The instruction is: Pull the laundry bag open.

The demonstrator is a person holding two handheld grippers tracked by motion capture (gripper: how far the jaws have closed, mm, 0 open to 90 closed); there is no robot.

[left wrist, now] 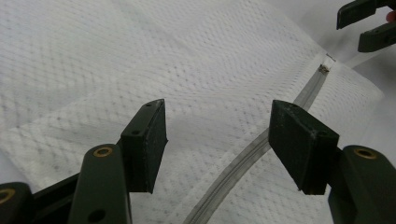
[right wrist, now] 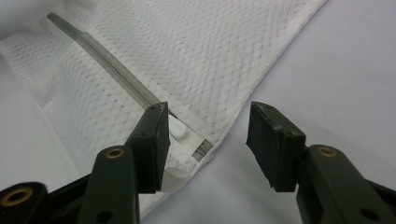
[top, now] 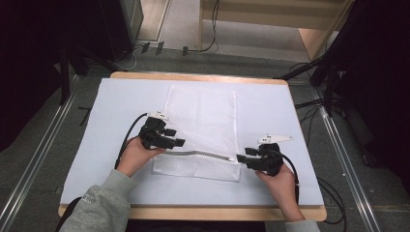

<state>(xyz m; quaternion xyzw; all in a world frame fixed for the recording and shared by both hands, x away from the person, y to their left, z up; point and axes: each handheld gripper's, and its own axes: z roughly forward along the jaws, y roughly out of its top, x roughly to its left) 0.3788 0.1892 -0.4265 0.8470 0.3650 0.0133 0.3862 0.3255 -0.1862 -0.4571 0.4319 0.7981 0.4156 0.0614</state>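
Note:
A white mesh bag (top: 203,121) lies flat on the pale table cover (top: 270,106), its grey zipper (top: 203,153) running across near the front end. My left gripper (top: 178,138) hovers over the zipper's left part. Its jaws stand open in the left gripper view (left wrist: 217,140), with the zipper (left wrist: 243,161) passing beneath the gap. My right gripper (top: 240,157) is at the zipper's right end. It is open (right wrist: 208,140): one jaw is over the bag's corner beside a small white pull (right wrist: 179,130), the other over bare cover. The right gripper (left wrist: 369,23) also appears far off, past the zipper's end (left wrist: 322,69).
The cover leaves a wooden table rim (top: 193,212) showing at front and back. Bare cover lies to the left and right of the bag. Cables (top: 145,48) and dark stands (top: 329,72) stand on the floor beyond the table. A grey sleeve (top: 101,208) comes in at the bottom left.

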